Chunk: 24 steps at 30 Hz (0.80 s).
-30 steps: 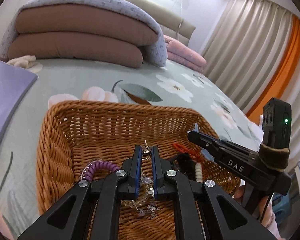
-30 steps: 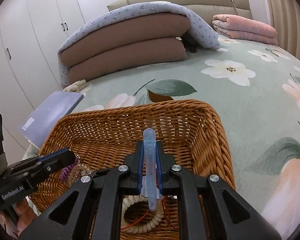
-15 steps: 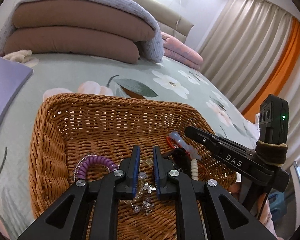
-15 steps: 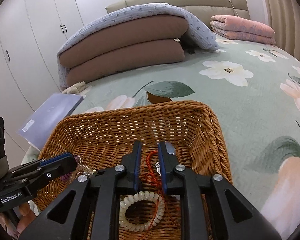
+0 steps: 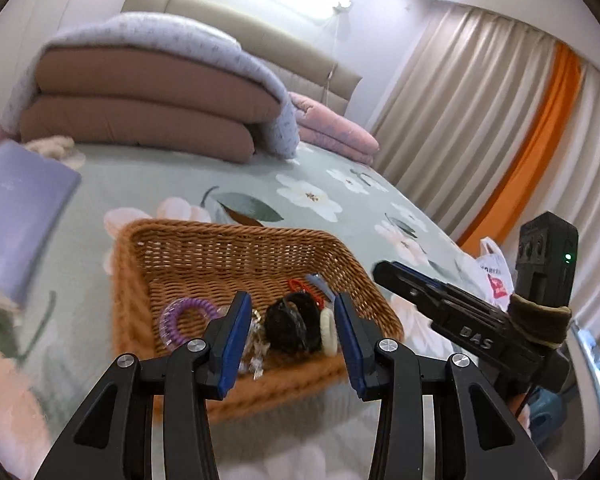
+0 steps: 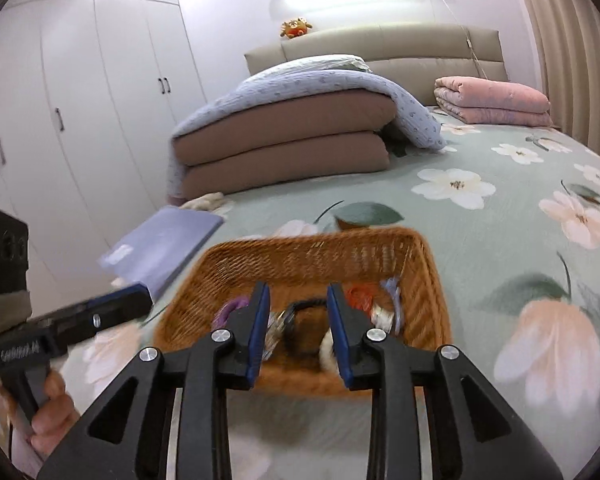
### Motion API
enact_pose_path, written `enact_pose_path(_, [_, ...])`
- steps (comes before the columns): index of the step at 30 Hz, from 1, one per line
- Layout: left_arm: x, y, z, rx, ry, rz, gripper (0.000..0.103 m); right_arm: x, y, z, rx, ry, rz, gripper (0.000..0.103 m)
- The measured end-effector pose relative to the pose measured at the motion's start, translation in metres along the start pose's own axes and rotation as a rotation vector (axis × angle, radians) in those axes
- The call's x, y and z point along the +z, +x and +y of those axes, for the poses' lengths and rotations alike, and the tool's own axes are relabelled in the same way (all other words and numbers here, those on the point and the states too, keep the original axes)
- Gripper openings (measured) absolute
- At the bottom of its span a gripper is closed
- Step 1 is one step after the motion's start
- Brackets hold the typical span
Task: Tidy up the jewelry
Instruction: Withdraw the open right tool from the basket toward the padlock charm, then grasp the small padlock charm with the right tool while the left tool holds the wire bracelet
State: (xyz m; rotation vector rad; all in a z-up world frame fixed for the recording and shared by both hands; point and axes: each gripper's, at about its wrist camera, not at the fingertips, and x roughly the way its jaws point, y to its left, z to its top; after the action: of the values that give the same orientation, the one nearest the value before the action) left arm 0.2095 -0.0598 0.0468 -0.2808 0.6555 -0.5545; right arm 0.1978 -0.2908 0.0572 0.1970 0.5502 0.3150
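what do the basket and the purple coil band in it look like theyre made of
Basket: woven wicker or rattan, possibly a plastic imitation. Orange-brown strands cross in rows with small gaps, and the finish looks matte.

Purple coil band: most likely springy plastic. It forms a spiral ring like a phone cord, translucent and slightly shiny. Motion blur hides finer detail.

We see a rough woven wicker basket [image 5: 236,248] just past our tool tips. Our left gripper [image 5: 290,334] and right gripper [image 6: 296,330] look like matt black plastic with shiny metal screws. The bedsheet [image 6: 500,216] beyond is soft cloth.
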Motion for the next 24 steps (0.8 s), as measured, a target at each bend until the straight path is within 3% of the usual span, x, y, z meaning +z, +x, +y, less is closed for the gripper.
enact_pose_path(4, [-0.012,-0.038,-0.002,0.023,0.017,-0.011,0.044,-0.037,-0.024,0.009,0.046,0.035,0.038,0.034])
enact_pose_path(10, [-0.062,-0.076,0.013,0.070,-0.041,0.018,0.044,-0.102,-0.031,0.028,0.106,0.043,0.169,0.034])
enact_pose_path(14, [-0.103,-0.078,0.027,0.094,-0.081,0.054,0.044,-0.136,-0.037,0.044,0.124,0.006,0.210,0.034])
enact_pose_path(18, [-0.123,-0.076,0.036,0.092,-0.128,0.071,0.044,-0.161,-0.044,0.058,0.117,-0.033,0.220,0.034])
enact_pose_path(24, [-0.137,-0.066,0.019,0.130,-0.071,0.086,0.044,-0.185,-0.043,0.082,0.065,-0.118,0.235,0.034])
